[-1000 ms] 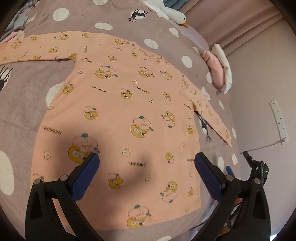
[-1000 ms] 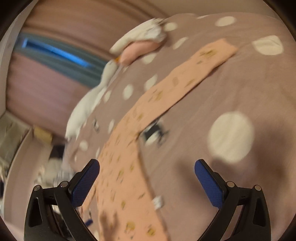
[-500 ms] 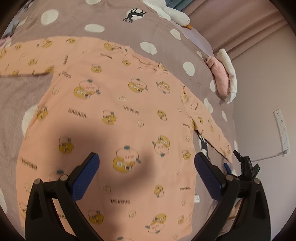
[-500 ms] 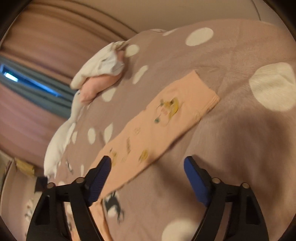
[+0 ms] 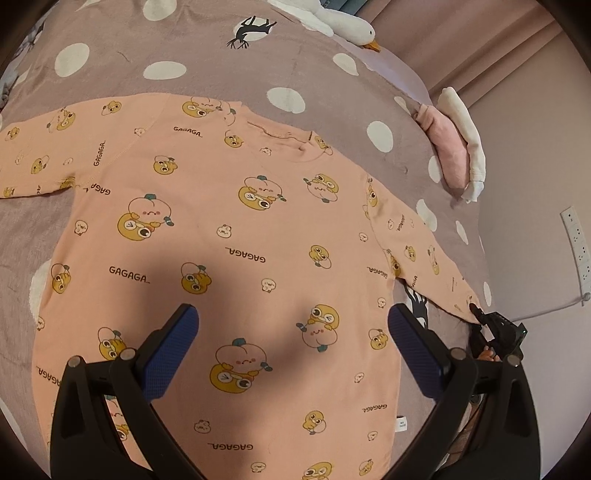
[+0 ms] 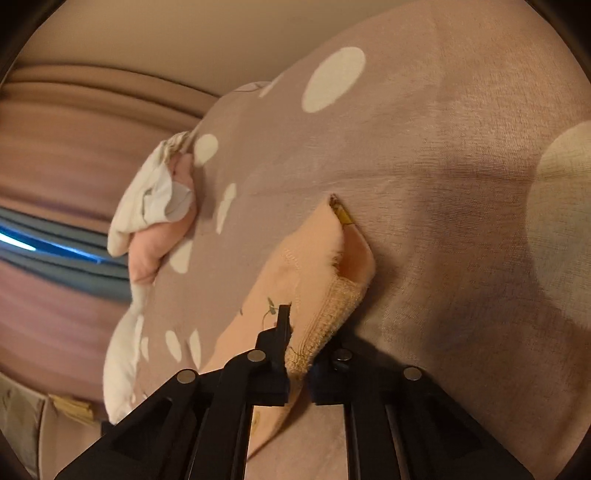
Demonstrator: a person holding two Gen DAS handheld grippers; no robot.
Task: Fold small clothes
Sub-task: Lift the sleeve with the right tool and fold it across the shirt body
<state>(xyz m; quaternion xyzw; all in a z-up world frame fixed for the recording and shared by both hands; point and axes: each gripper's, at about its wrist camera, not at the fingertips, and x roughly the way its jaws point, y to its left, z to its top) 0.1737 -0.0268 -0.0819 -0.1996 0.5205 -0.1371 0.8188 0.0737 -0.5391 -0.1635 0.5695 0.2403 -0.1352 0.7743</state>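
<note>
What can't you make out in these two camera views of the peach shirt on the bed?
- Shirt hem, left wrist view: cut off by the bottom edge and hidden behind the open left gripper.
- Left sleeve end: cut off by that view's left edge.
- Right gripper pads, right wrist view: buried in the cuff they clamp.
- Window area, right wrist view: blurred.

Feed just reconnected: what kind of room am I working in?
Likely a bedroom: a mauve bed cover with white dots, a white plush goose at its head, pink curtains.
</note>
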